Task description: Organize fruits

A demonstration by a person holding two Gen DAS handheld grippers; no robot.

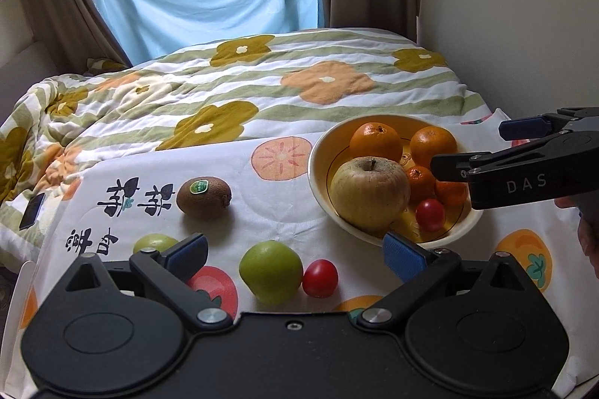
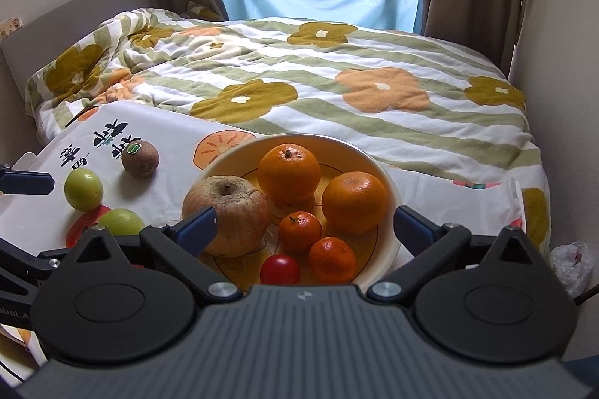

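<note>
**Operator:** My right gripper (image 2: 304,230) has its jaws spread wide with nothing between the pads; it hangs over the near rim of the bowl (image 2: 389,182). The left gripper (image 1: 295,251) is also wide apart and empty, hovering above the loose fruit on the printed cloth (image 1: 262,208).

**Observer:** What's directly under the left one?

**Operator:** A green fruit (image 1: 270,271) touching a small red tomato (image 1: 320,278), both just ahead of the pads. A second green fruit (image 1: 155,243) peeks out behind the left finger, and the kiwi (image 1: 204,197) sits further out, apart from the rest. In the bowl I see the apple (image 2: 226,215), two big oranges, two small mandarins and another tomato (image 2: 279,268).

**Observer:** So roughly half the job done?

**Operator:** I'd judge so: four pieces are outside the bowl.

**Observer:** Risks?

**Operator:** Several. The green fruit and tomato touch, so closing on one may nudge the other rolling toward the cloth's edge. The cloth lies partly over a soft quilt (image 2: 337,92), so anything round could run off. The bowl is crowded; dropping fruit from height may knock a mandarin out. And both grippers are near each other at the bowl, so I could clip one with the other.
</note>
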